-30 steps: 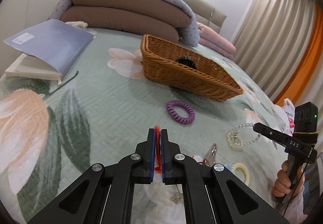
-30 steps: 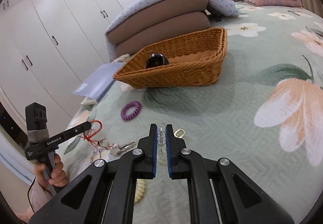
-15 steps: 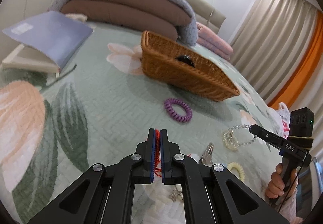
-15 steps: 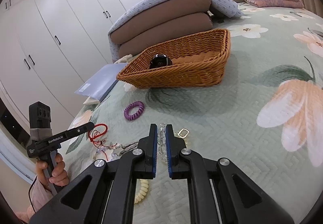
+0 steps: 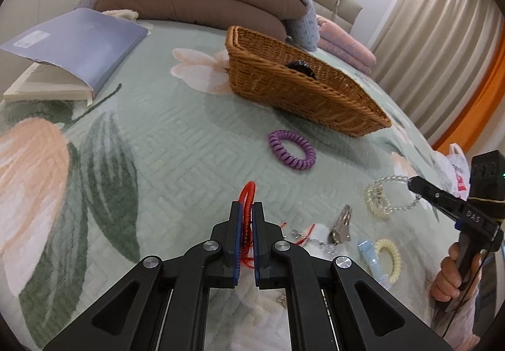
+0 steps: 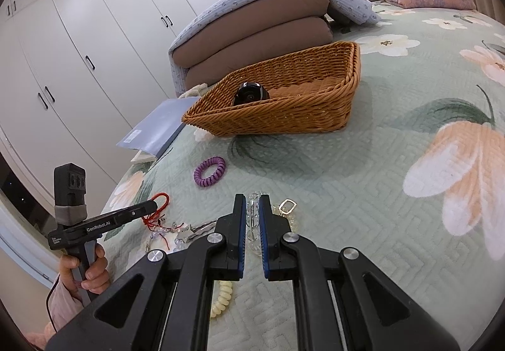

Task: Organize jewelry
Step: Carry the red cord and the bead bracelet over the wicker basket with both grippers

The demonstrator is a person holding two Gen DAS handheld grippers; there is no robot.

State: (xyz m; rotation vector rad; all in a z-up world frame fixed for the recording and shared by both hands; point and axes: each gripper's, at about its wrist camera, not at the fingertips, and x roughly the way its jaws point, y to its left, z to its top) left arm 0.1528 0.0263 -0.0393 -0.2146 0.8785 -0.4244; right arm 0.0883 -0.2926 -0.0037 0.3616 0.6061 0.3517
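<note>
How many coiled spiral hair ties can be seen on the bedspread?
2. The purple hair tie lies between the wicker basket and the grippers. The cream hair tie lies nearer the person, beside a small blue tube. Others may be hidden behind the grippers.

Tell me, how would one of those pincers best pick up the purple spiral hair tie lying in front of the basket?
The purple hair tie lies flat and alone on the bedspread, short of the basket. Probably come from above and pinch one side of the coil, one finger inside the ring, one outside. The nearer arc looks easiest; nothing crowds it.
</note>
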